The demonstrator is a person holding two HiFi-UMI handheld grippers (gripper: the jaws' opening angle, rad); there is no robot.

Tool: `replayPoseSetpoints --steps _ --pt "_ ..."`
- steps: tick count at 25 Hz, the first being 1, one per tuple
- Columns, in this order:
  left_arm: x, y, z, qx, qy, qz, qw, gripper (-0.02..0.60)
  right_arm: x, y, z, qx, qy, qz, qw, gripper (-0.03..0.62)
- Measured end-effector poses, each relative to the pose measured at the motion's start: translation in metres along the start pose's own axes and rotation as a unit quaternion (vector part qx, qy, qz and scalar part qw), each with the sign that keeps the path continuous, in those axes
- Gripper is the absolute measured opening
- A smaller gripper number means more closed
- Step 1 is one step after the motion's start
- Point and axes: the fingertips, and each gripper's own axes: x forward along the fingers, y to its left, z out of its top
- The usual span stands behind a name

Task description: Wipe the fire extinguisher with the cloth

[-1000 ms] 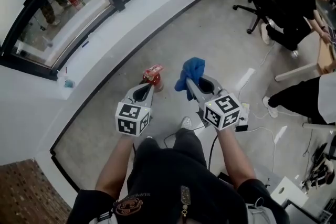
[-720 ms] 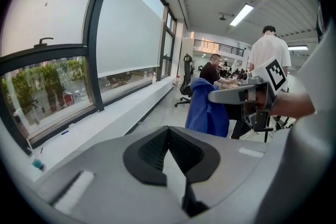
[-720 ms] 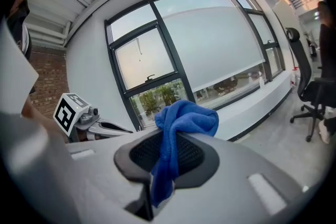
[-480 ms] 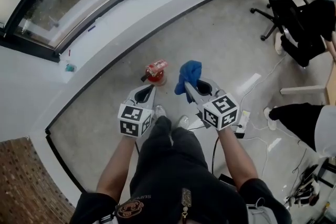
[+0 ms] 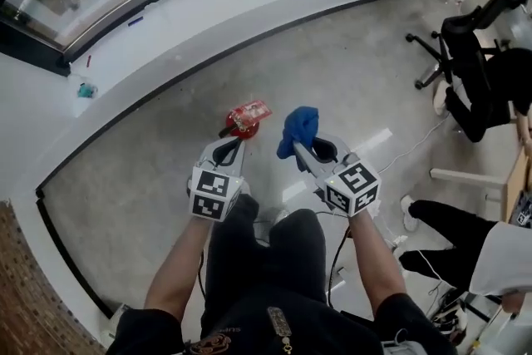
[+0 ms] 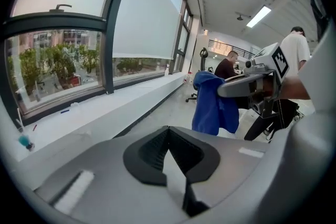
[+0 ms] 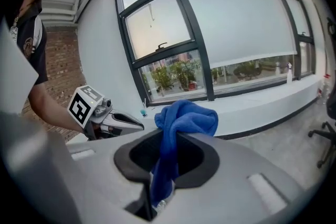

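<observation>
A red fire extinguisher stands on the concrete floor, seen from above just beyond my left gripper. That gripper is shut with nothing between its jaws. My right gripper is shut on a blue cloth, which bunches above the jaws and hangs down between them. The cloth shows to the right in the left gripper view. The extinguisher is hidden in both gripper views.
A white curved window ledge runs along the floor's far edge, with a small teal bottle on it. Office chairs and seated people are at the right. Cables lie on the floor.
Both grippers have dropped lower toward the floor, and the head view has shifted. The extinguisher now sits closer to the left gripper's tip. The cloth stays gripped.
</observation>
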Motion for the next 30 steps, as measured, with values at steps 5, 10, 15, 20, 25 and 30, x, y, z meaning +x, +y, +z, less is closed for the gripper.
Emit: replayPoseSetpoints --steps 5,10,15,20,25,30 --pt "0.03 0.039 -0.05 -0.018 -0.023 0.06 0.9978 0.005 0.065 -0.012 -0.042 -0.058 0.022 0.045 0.997 0.058" --pt "0.067 0.069 -0.097 -0.026 -0.11 0.109 0.9876 0.005 0.135 -0.029 -0.097 -0.108 0.022 0.106 0.988 0.058" --pt "0.095 0.075 -0.122 -0.001 -0.15 0.096 0.984 0.076 0.188 -0.035 -0.121 -0.138 0.029 0.175 0.974 0.058" --pt "0.116 0.085 -0.138 0.018 -0.147 0.098 0.9841 0.195 0.23 -0.028 -0.133 -0.153 0.038 0.223 0.962 0.058" --pt "0.129 0.085 -0.153 0.075 -0.122 0.137 0.9802 0.196 0.256 -0.022 -0.147 -0.158 0.055 0.249 0.954 0.058" --pt "0.122 0.082 -0.164 0.067 -0.131 0.156 0.9768 0.196 0.279 -0.033 -0.167 -0.166 0.083 0.224 0.957 0.058"
